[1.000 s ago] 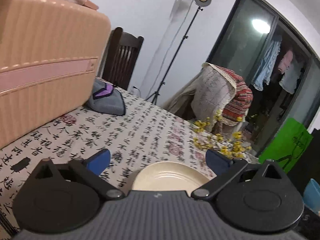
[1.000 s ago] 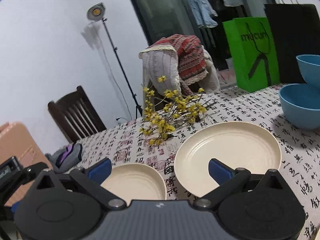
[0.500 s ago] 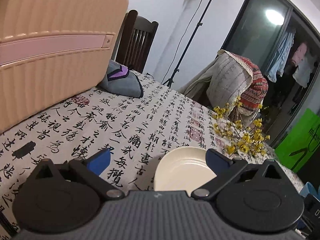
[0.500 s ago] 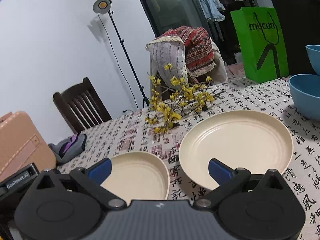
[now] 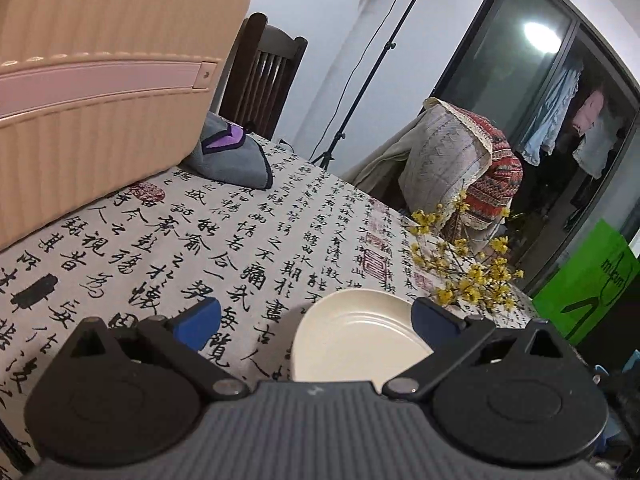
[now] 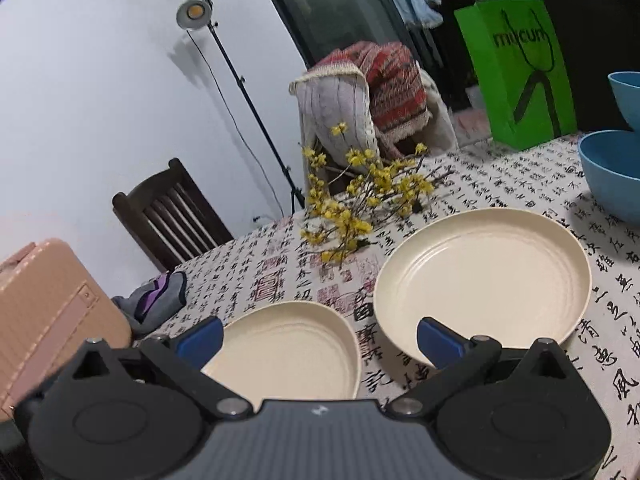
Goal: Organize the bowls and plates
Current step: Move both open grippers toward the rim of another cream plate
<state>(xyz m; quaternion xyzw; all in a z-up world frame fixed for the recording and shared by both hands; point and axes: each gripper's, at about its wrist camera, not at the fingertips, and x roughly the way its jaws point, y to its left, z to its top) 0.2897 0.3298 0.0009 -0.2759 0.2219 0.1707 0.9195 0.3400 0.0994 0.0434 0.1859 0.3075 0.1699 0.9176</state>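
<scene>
The body of the left gripper (image 5: 316, 320) cuts off the near edge of the small cream plate (image 5: 356, 340). Its blue fingers stand wide apart with nothing between them but cloth and plate below; whether the right-hand finger touches the plate rim cannot be told from here. The right gripper (image 6: 318, 334) is likewise spread wide and holds nothing. Its own housing hides the near rim of the small plate and the near edge of the large cream plate (image 6: 484, 280), and its right finger overlaps that edge in view, contact unclear.

The two plates lie side by side on the calligraphy tablecloth (image 5: 224, 248), close but apart, a strip of printed cloth showing between them. Left of the small plate the cloth runs bare toward the pink suitcase (image 5: 100, 80), which fills that side and is cropped by the frame. A grey and purple pouch (image 5: 232, 156) sits tucked against its base.

Beyond the plates lies a spray of yellow flowers (image 6: 360, 208), twigs fanning toward the large plate's far rim. To the right, a blue bowl (image 6: 612, 172) stands on the cloth, half lost at the picture's edge, and a second blue bowl (image 6: 626, 96) shows above it, mostly cut off; what bears it is out of sight.

At the far table edge stand a green bag (image 6: 520, 72), a chair draped with patterned cloth (image 6: 368, 92), a dark wooden chair (image 6: 172, 212) and a lamp stand (image 6: 240, 80).
</scene>
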